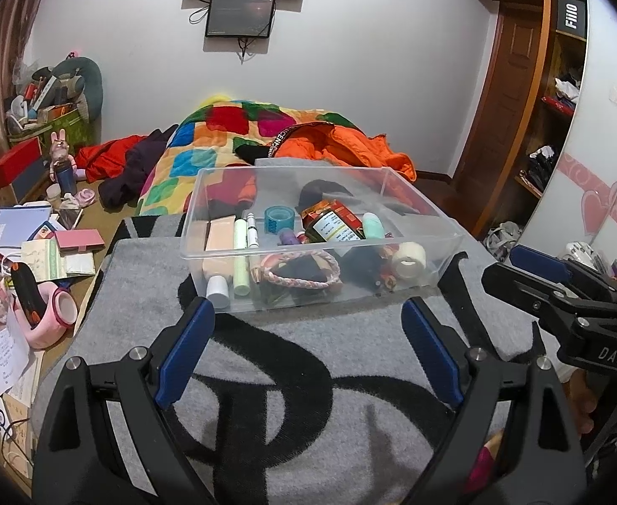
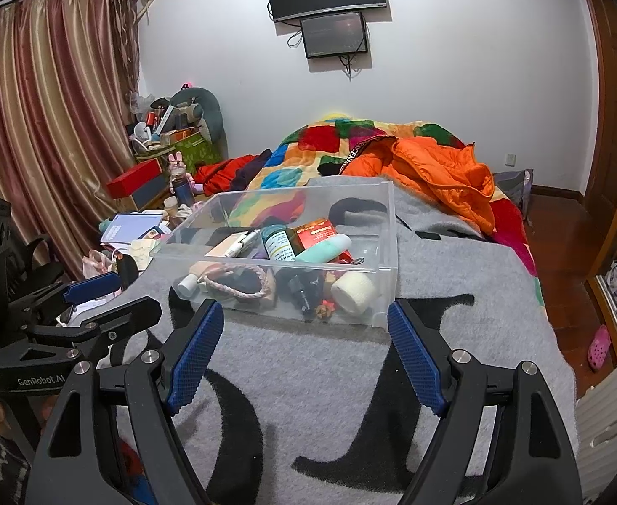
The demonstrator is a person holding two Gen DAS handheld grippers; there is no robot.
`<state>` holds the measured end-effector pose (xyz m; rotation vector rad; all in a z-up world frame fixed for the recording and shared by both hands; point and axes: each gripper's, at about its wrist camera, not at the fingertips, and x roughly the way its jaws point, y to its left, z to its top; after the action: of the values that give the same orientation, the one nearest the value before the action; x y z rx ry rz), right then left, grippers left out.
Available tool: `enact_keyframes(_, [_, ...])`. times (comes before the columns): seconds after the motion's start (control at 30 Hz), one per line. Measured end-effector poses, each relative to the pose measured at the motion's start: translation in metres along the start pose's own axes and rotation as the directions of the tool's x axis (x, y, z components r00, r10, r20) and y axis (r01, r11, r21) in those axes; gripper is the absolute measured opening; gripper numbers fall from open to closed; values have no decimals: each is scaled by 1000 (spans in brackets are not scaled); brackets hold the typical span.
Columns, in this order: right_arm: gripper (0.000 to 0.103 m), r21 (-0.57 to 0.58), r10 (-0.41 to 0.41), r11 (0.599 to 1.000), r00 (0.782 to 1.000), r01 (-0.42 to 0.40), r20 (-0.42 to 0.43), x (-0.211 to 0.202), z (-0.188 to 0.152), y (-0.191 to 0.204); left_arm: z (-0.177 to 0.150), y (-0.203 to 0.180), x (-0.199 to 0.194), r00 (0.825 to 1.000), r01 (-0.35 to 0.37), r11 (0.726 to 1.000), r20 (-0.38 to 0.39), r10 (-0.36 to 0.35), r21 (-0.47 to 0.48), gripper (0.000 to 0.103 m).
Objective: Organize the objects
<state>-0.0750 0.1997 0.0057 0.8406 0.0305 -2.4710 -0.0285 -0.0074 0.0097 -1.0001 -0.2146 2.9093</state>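
Observation:
A clear plastic bin [image 1: 449, 237] stands on a grey and black blanket [image 1: 308, 336] on the bed; it also shows in the right wrist view [image 2: 386, 252]. Inside lie several small items: a pink braided cord [image 1: 304, 271], a white tape roll [image 1: 409, 257], a brown labelled bottle [image 1: 336, 223], a teal tape roll [image 1: 279, 218], a green tube [image 1: 241, 256]. My left gripper [image 1: 308, 324] is open and empty just short of the bin's near wall. My right gripper [image 2: 306, 324] is open and empty, also just short of the bin.
An orange jacket [image 2: 439, 172] and a patchwork quilt [image 1: 207, 143] lie behind the bin. A cluttered side table with books, boxes and a pink cup [image 1: 54, 315] stands left of the bed. A wardrobe [image 1: 531, 97] stands at right. A pink shoe [image 2: 599, 347] lies on the floor.

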Motion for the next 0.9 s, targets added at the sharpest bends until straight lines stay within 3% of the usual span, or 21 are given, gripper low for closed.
enact_keyframes(0.9, [78,19,4,1000,1000,-4,-10,2,-3,2,-1,5,2,1000,-11,999,-6,11,-30,95])
